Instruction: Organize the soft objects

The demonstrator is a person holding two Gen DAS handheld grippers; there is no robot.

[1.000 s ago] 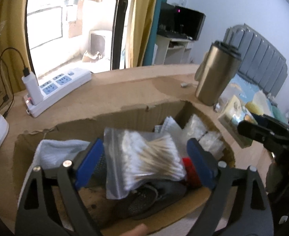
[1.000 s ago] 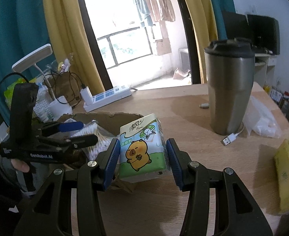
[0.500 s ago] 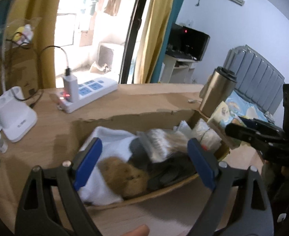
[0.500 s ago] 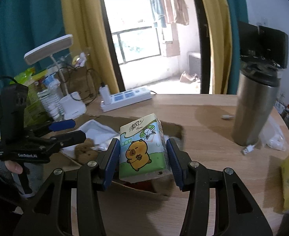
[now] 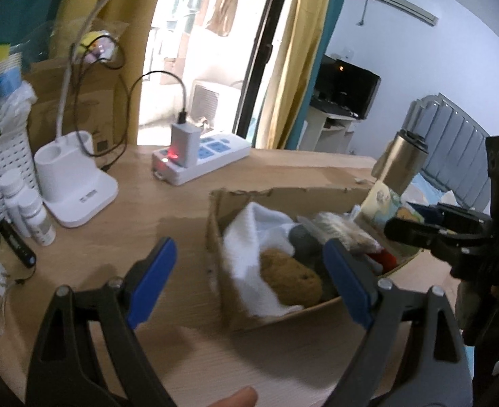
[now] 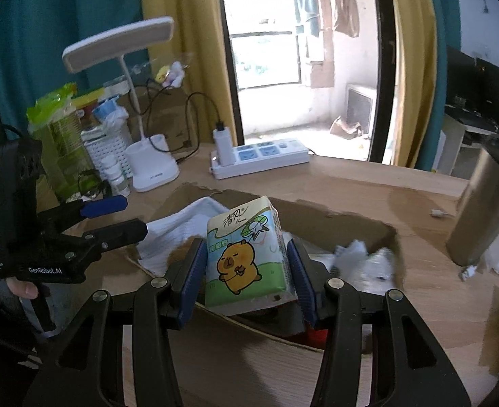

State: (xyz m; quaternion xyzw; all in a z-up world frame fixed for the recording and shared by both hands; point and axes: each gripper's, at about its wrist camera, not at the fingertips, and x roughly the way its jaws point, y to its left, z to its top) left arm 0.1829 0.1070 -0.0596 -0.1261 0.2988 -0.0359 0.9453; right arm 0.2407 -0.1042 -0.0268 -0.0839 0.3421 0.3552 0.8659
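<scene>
Tissue pack [image 6: 246,257], clamped in my right gripper [image 6: 246,268] above the box's [image 6: 361,224] near edge; left gripper [image 5: 249,278] apart, empty. Best lowered flat beside the towel [image 6: 181,224], then released.

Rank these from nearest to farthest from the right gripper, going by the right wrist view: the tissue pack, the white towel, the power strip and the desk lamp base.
1. Tissue pack: clamped between the right gripper pads.
2. White towel: in the cardboard box, just behind and left.
3. Desk lamp base at far left and power strip at the table's far edge: too close to call.
</scene>
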